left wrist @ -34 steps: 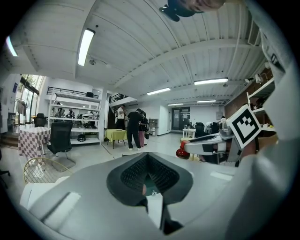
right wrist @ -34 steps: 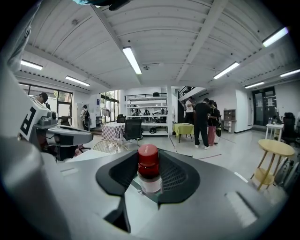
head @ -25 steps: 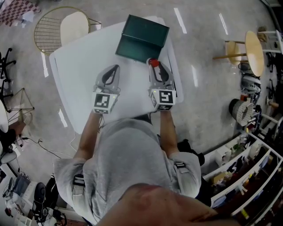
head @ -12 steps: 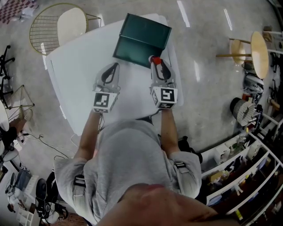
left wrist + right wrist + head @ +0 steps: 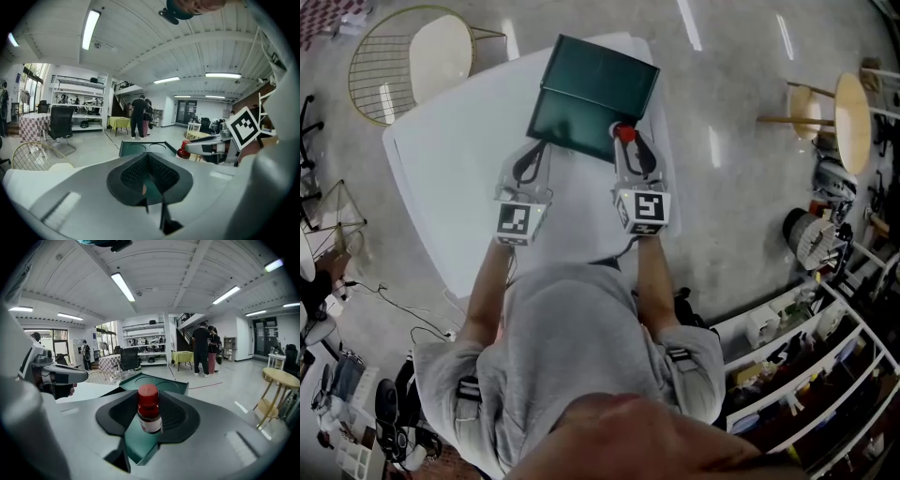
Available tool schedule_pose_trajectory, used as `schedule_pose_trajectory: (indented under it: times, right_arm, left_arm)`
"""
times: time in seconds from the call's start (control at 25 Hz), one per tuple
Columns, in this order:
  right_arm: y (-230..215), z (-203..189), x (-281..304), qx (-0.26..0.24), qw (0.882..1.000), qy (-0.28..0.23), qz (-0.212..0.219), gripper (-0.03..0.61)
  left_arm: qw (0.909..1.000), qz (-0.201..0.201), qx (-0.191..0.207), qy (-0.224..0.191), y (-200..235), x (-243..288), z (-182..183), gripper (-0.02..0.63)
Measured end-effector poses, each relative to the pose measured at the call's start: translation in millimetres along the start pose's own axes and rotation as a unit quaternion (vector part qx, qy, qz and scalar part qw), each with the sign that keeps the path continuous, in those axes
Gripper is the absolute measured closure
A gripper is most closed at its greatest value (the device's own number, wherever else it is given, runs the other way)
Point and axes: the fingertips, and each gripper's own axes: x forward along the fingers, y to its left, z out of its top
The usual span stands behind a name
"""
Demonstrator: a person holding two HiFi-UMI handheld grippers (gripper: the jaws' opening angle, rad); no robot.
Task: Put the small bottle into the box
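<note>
head: steeply down over table (image 5: 459,178) | gripper views: level, along jaws | shared: green box (image 5: 586,98)

A big open workshop hall: polished concrete floor (image 5: 741,225), strip lights (image 5: 123,286) on a beamed ceiling (image 5: 187,268), stocked metal shelves (image 5: 825,375), a staircase (image 5: 184,320), scattered tables (image 5: 280,376).

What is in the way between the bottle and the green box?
Nothing visible. The right gripper's jaws grip the bottle right at the box's near edge, and the box lies open, showing only green inside. The left gripper sits off to the side, not in the path.
</note>
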Motion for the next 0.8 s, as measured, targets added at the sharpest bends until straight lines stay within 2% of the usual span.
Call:
schedule_pose_trajectory:
  times: [0.8]
  right_arm:
    - [-19.7, -32.0, 34.0, 0.010, 0.999, 0.034, 0.011, 0.440]
  left_arm:
    - [0.9988, 0.002, -0.025, 0.042, -3.9, 34.8, -31.4, 0.603]
